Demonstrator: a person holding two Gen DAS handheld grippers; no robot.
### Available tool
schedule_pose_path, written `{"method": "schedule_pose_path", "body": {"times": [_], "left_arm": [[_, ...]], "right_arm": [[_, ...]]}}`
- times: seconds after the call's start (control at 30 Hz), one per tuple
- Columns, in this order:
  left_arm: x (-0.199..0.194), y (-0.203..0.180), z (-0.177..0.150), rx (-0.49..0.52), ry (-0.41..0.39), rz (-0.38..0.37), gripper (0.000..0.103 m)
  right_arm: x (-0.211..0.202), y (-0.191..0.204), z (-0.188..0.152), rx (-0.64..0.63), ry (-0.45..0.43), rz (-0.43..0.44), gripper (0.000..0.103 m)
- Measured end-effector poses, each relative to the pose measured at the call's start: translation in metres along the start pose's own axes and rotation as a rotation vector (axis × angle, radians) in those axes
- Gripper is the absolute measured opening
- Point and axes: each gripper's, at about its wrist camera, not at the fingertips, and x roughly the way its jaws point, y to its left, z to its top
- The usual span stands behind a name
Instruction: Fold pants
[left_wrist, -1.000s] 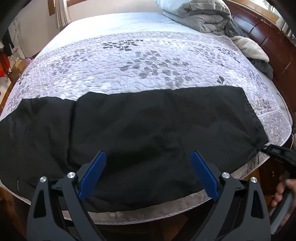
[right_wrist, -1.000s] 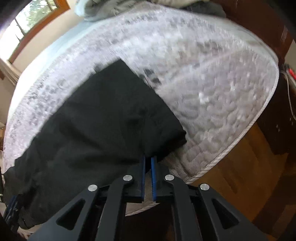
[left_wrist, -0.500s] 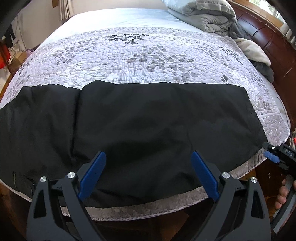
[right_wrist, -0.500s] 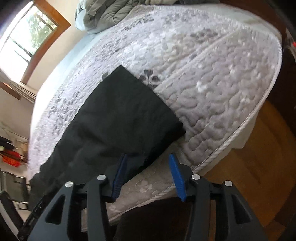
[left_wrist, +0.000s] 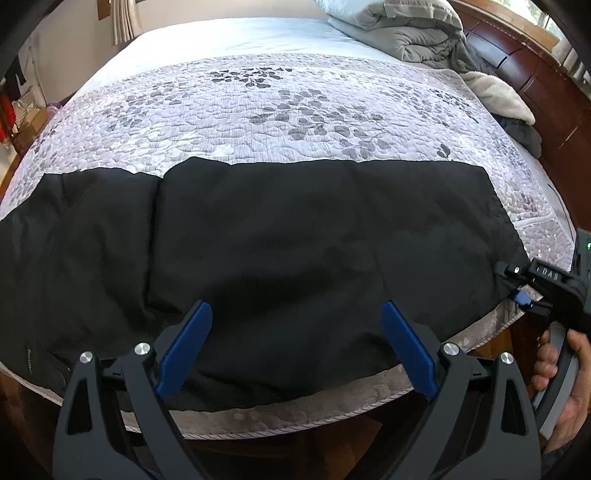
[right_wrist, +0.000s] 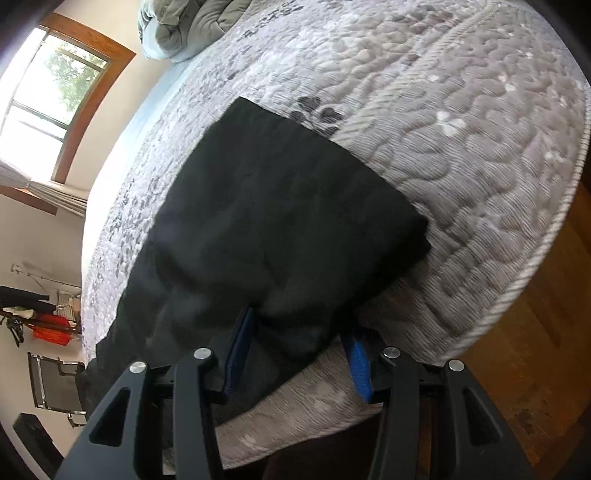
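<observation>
Black pants (left_wrist: 295, 229) lie flat across the near side of the quilted bed (left_wrist: 295, 110), lengthwise from left to right. My left gripper (left_wrist: 295, 310) hovers open over their near edge, with nothing between its blue pads. At the pants' right end, my right gripper (left_wrist: 515, 284) sits on the near corner, held by a hand (left_wrist: 561, 362). In the right wrist view that gripper (right_wrist: 299, 325) straddles a bunched fold of the pants (right_wrist: 288, 206). Its jaws are closing, and the pads stand apart from the cloth.
A grey duvet (left_wrist: 406, 33) and a cream blanket (left_wrist: 498, 96) are piled at the far right, by the wooden bed frame (left_wrist: 535, 81). Wooden floor (right_wrist: 535, 332) lies beyond the mattress edge. A window (right_wrist: 48, 85) and a folding chair (right_wrist: 55, 384) are off to the left.
My right gripper, shut at the pants' corner a second ago, has opened and now straddles the cloth there. The left gripper has stayed open in place.
</observation>
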Motion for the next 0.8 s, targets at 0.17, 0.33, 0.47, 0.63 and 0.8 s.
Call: {"method": "schedule_pose_path", "body": {"times": [0.17, 0.33, 0.47, 0.63, 0.8], "left_arm": [[-0.004, 0.025, 0.0, -0.035, -0.028, 0.031, 0.093], [0.007, 0.057, 0.005, -0.16, -0.035, 0.064, 0.093], [0.029, 0.057, 0.014, -0.177, -0.051, 0.087, 0.093], [0.056, 0.038, 0.019, -0.074, -0.027, 0.152, 0.093], [0.047, 0.041, 0.015, -0.058, -0.033, 0.09, 0.093]], "right_arm": [[-0.009, 0.016, 0.013, -0.029, -0.038, 0.004, 0.015], [-0.039, 0.062, 0.027, -0.19, -0.135, 0.027, 0.007], [-0.051, 0.056, 0.038, -0.158, -0.18, -0.037, 0.007], [-0.022, 0.011, 0.034, -0.082, -0.123, -0.177, 0.007], [-0.023, 0.005, 0.032, -0.078, -0.124, -0.175, 0.007]]}}
